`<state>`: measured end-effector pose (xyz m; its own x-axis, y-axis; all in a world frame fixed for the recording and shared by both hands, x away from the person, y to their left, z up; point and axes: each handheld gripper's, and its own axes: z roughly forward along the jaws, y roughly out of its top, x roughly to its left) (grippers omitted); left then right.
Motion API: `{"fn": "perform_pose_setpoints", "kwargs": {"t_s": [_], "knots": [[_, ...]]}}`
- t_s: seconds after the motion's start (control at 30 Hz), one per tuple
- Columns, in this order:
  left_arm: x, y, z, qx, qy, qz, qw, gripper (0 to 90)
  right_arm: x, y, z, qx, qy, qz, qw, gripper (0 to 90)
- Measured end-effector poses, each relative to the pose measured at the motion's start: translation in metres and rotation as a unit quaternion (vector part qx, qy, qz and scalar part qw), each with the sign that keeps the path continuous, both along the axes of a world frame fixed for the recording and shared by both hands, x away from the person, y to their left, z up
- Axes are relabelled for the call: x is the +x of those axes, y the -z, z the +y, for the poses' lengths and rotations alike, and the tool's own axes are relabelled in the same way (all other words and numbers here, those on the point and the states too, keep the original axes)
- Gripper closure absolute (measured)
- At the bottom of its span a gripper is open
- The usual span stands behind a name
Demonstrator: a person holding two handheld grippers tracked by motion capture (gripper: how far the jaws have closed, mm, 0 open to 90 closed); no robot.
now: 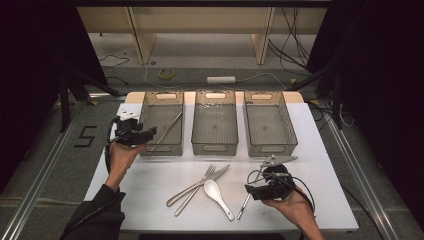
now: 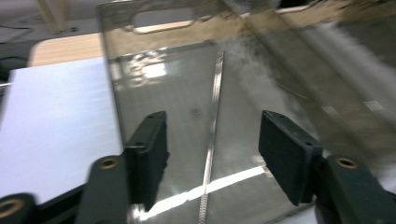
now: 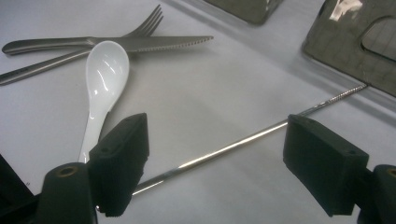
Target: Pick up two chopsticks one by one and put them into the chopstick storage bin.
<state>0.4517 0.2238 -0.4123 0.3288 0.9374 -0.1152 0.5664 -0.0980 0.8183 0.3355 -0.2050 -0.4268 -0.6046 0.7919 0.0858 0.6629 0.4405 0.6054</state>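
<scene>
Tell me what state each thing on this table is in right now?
Left gripper: open, over the left bin.
Right gripper: open, over a chopstick.
Left bin: holds one metal chopstick.
Middle bin: empty.
Right bin: empty.
Second chopstick: flat on the table.
Fork, knife: crossed.
White spoon: bowl up.

A black figure "5" (image 1: pixel 86 136) is marked on the floor left of the table (image 1: pixel 150 185).

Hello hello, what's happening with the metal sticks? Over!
Left hand-held gripper open over left bin, chopstick inside. Right hand-held gripper open around second chopstick. Spoon close by.
</scene>
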Motion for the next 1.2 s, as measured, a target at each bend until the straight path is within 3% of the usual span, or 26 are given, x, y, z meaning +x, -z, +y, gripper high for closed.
{"fn": "perform_pose_setpoints", "kwargs": {"t_s": [0.03, 0.07, 0.2, 0.5, 0.53, 0.67, 0.77, 0.8, 0.93, 1.07, 1.2], "knots": [[0.0, 0.0, 0.0, 0.0, 0.0, 0.0, 1.0, 35.1, 0.001, 0.0, 0.0, -0.006, 0.003, 0.005, 1.0, 23.2], [-0.006, -0.003, -0.002, -0.015, 0.014, 0.0, 0.9998, 33.0, 0.002, 0.0, 0.0, -0.013, 0.005, 0.009, 0.9999, 22.7], [-0.017, -0.007, -0.006, -0.02, 0.037, -0.001, 0.9991, 26.4, 0.006, -0.001, 0.001, -0.026, 0.01, 0.018, 0.9994, 22.5], [-0.046, -0.008, -0.025, -0.008, 0.07, -0.014, 0.9974, 20.5, 0.021, 0.007, 0.011, -0.092, 0.036, 0.06, 0.9934, 25.6], [-0.054, -0.008, -0.029, -0.009, 0.08, -0.019, 0.9966, 20.2, 0.024, 0.009, 0.011, -0.096, 0.038, 0.067, 0.9924, 25.7], [-0.063, -0.008, -0.034, -0.01, 0.097, -0.03, 0.9948, 19.2, 0.031, 0.012, 0.011, -0.108, 0.041, 0.079, 0.9902, 26.5], [-0.069, -0.006, -0.037, -0.034, 0.111, -0.019, 0.9931, 18.6, 0.033, 0.013, 0.013, -0.114, 0.042, 0.083, 0.9892, 26.5], [-0.073, -0.004, -0.038, -0.039, 0.125, -0.019, 0.9911, 18.1, 0.035, 0.014, 0.015, -0.121, 0.041, 0.09, 0.9877, 26.5], [-0.081, -0.004, -0.04, -0.049, 0.14, -0.031, 0.9884, 17.1, 0.039, 0.018, 0.02, -0.132, 0.035, 0.1, 0.9856, 26.5], [-0.088, -0.003, -0.042, -0.045, 0.149, -0.038, 0.9871, 17.0, 0.041, 0.02, 0.027, -0.152, 0.031, 0.11, 0.9818, 27.2], [-0.093, -0.003, -0.043, -0.033, 0.152, -0.042, 0.987, 17.0, 0.043, 0.022, 0.032, -0.157, 0.03, 0.117, 0.9801, 28.2]]}}
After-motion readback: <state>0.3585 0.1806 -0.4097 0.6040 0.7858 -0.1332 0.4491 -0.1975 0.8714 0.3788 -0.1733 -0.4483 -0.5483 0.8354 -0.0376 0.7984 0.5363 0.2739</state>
